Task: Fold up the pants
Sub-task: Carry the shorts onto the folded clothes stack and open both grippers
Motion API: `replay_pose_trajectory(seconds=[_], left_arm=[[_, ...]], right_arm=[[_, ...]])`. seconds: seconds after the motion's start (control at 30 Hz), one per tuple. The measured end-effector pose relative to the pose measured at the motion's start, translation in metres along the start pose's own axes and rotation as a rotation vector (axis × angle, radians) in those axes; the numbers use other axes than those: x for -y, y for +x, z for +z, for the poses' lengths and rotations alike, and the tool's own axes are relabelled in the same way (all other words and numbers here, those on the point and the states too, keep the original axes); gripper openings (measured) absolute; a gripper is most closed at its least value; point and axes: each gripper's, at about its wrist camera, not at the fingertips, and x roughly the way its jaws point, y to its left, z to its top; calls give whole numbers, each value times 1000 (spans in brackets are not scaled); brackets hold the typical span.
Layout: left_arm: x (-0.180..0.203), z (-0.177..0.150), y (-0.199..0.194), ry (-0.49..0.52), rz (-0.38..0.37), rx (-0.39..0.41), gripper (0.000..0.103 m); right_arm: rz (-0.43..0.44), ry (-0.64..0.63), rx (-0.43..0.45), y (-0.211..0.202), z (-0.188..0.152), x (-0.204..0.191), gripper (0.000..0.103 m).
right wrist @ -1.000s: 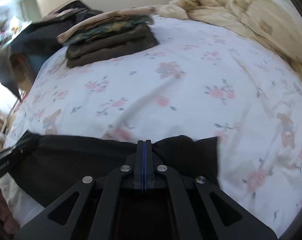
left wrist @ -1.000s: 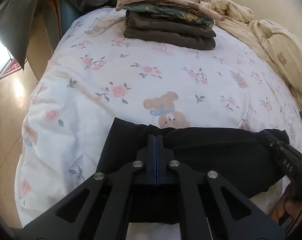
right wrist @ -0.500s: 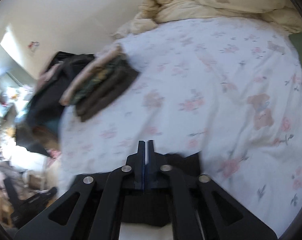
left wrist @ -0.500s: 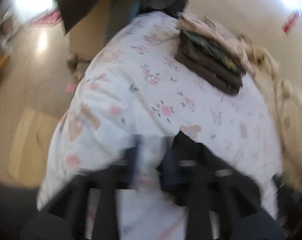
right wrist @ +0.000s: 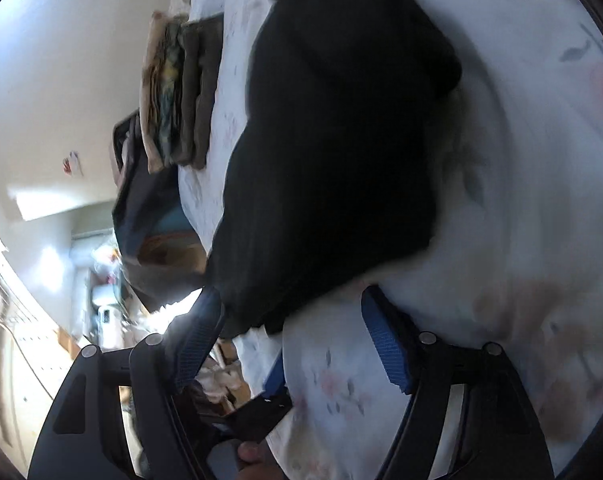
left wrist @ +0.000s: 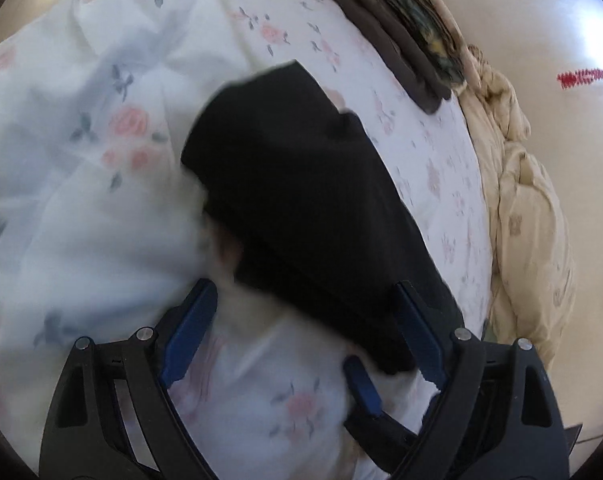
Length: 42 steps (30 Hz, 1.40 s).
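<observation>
The black pants [left wrist: 301,200] lie as a folded bundle on the floral bedsheet [left wrist: 81,160]. They also show in the right wrist view [right wrist: 333,140]. My left gripper [left wrist: 305,320] is open, its blue-padded fingers [left wrist: 189,332] spread on either side of the bundle's near end. My right gripper [right wrist: 297,328] is open too, with its fingers [right wrist: 385,336] spread at the near edge of the pants. Neither gripper holds cloth. The right gripper's finger shows in the left wrist view [left wrist: 361,384]. Both views are tilted and blurred.
A stack of folded clothes [left wrist: 401,36] sits on the far part of the bed, also in the right wrist view [right wrist: 177,96]. A cream quilt [left wrist: 529,208] is bunched along the bed's far side. Dark clothing [right wrist: 141,208] hangs off the bed edge.
Both grippers were shut on the pants' edge a second ago. Both have opened and let go, and the cameras have swung and tilted. The pants now lie in a narrower bundle.
</observation>
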Motion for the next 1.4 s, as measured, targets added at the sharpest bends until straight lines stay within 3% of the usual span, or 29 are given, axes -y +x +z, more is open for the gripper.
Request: replay_pose_trajectory(seconds=[0.13, 0.33, 0.4, 0.57, 0.63, 0.67, 0.77, 1.07, 1.23, 1.4], left_arm=[[8, 0, 0, 24, 36, 26, 86], [8, 12, 3, 27, 76, 81, 86], [13, 10, 5, 60, 103, 94, 84], [12, 14, 6, 68, 125, 125, 56], [12, 15, 5, 85, 119, 127, 44], [13, 16, 3, 101, 101, 126, 31], [20, 18, -5, 128, 44, 134, 25], [46, 35, -68, 149, -118, 253, 25], [86, 80, -90, 183, -181, 320, 25], [140, 156, -83, 207, -201, 375, 25]], right_arm=[[5, -12, 68, -9, 13, -4, 72], [-70, -5, 237, -39, 28, -4, 71], [-75, 18, 237, -38, 34, 0, 71], [-106, 0, 234, -36, 45, -8, 72], [-119, -32, 239, -34, 44, -11, 47], [-134, -53, 223, -32, 49, -10, 41], [-114, -89, 221, -37, 47, -14, 32], [87, -261, 242, -57, 36, -82, 25], [137, -371, 230, -46, 59, -138, 25], [171, -485, 247, -12, 108, -216, 25]])
